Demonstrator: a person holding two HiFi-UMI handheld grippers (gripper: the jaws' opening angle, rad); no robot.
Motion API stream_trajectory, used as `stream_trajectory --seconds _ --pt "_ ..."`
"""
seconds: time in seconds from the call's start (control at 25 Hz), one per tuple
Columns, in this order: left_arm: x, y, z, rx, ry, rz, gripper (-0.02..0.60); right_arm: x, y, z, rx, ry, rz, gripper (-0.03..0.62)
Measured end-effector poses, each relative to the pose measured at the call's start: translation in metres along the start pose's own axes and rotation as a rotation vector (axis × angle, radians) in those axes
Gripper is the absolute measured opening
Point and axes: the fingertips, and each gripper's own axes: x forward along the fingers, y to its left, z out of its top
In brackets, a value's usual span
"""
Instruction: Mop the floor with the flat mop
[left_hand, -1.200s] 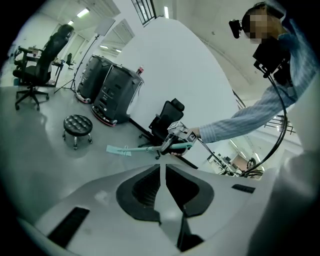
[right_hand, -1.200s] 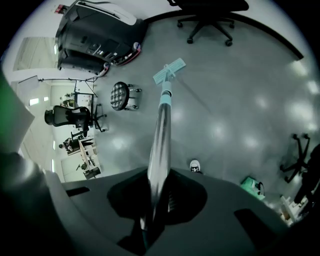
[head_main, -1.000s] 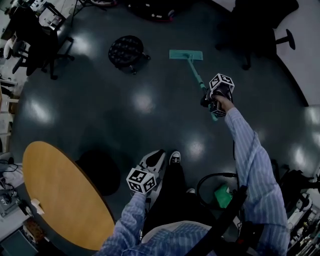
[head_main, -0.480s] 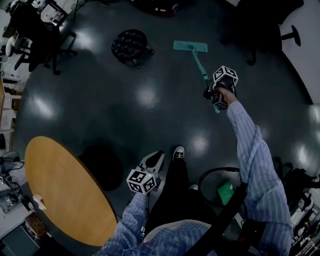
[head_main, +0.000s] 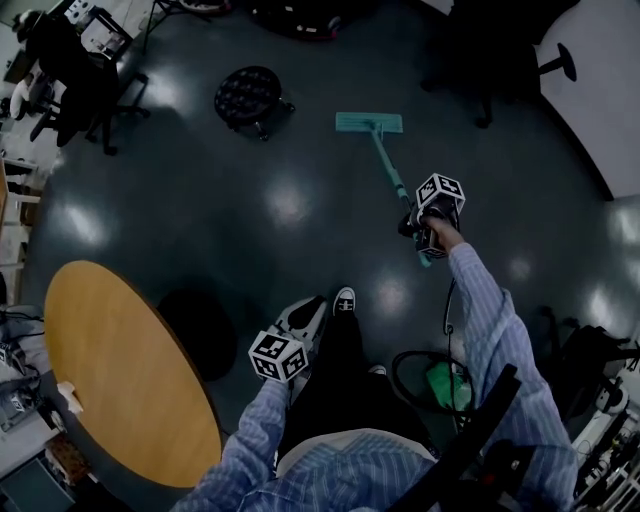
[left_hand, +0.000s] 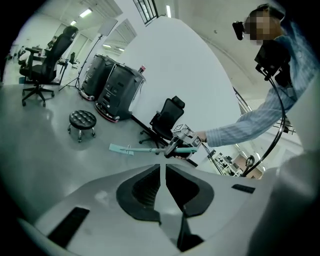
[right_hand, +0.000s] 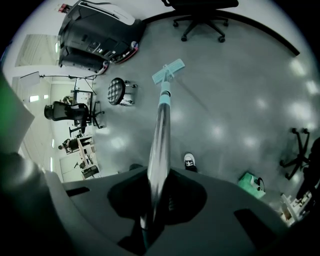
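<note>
The flat mop has a teal head (head_main: 369, 123) lying flat on the dark floor, and a teal-and-metal handle (head_main: 390, 170) that slopes back to my right gripper (head_main: 420, 226). That gripper is shut on the mop handle (right_hand: 161, 130), which runs out between its jaws to the teal head (right_hand: 168, 71). My left gripper (head_main: 300, 330) hangs low beside my leg, shut with nothing between its jaws. In the left gripper view the jaws stand closed (left_hand: 162, 182), and the mop (left_hand: 145, 149) and the right gripper (left_hand: 182, 142) show beyond them.
A black wheeled stool (head_main: 248, 98) stands left of the mop head. Office chairs sit at the far left (head_main: 70, 75) and far right (head_main: 500, 60). A round wooden table (head_main: 125, 375) is near my left. A green bag (head_main: 445, 385) and cables lie by my right foot.
The mop head and my right gripper have shifted slightly left and nearer across the floor. The left gripper has stayed by my leg.
</note>
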Motion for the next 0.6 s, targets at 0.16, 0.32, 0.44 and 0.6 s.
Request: stream_trajectory --seconds 0.16,0.32,0.44,0.6 --pt "-0.012 -0.026 -0.021 -0.006 -0.013 -0.015 0.035 0.004 -0.035 -0.062 0.008 0.009 0.006 0.052" --pt "-0.030 -0.057 -0.043 -0.003 -0.024 -0.015 0.035 0.008 -0.066 -0.132 0.032 0.032 0.035 0.052" --pt "-0.047 -0.080 -0.057 0.020 -0.034 -0.021 0.035 0.006 -0.087 -0.186 0.032 0.054 0.041 0.052" --pt "-0.079 -0.099 -0.077 0.062 -0.040 -0.021 0.035 0.014 -0.111 -0.265 0.024 0.074 0.034 0.052"
